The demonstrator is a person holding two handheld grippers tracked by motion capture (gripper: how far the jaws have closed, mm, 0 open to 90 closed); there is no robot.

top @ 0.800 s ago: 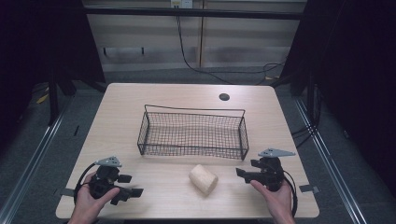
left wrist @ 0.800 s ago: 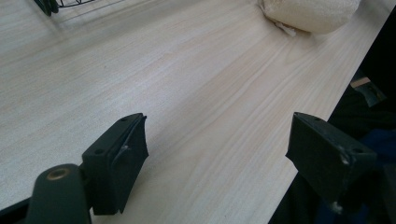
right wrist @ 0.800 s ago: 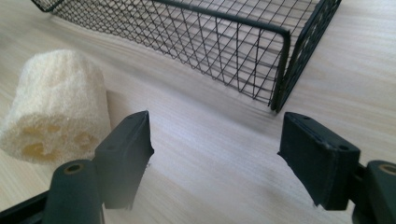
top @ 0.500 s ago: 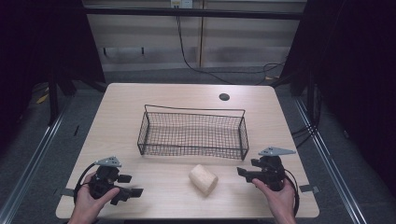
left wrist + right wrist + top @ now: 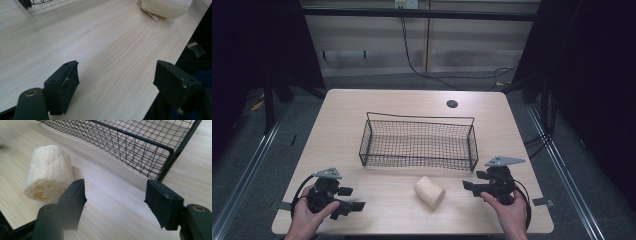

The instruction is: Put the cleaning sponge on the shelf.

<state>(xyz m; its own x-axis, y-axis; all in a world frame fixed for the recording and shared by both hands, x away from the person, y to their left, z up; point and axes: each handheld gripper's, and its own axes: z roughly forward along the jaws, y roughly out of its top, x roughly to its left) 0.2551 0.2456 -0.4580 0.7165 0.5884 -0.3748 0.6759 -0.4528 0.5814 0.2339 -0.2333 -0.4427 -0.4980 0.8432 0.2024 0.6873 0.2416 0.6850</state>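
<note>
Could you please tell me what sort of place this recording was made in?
Probably a lab or test workstation: a plain wooden table ringed by dark curtains, with cables on the floor behind and only a wire basket and loofah piece set out.

From my seat, the left gripper view cuts the loofah [image 5: 165, 7] off at its top edge, so I see just its lower side. The wire basket [image 5: 37, 2] is reduced there to a dark corner against the same edge. Beyond the desk's [image 5: 100, 50] near edge, the dark shapes are too murky for me to identify. In the right gripper view, the basket [image 5: 140, 142] runs out past the top and right edges, and the top-left corner of the desk surface [image 5: 10, 140] is blurred. In the high view, both forearms are cropped at the bottom, and the small dark round spot [image 5: 452, 104] near the desk's far edge is too small to make out.
</note>
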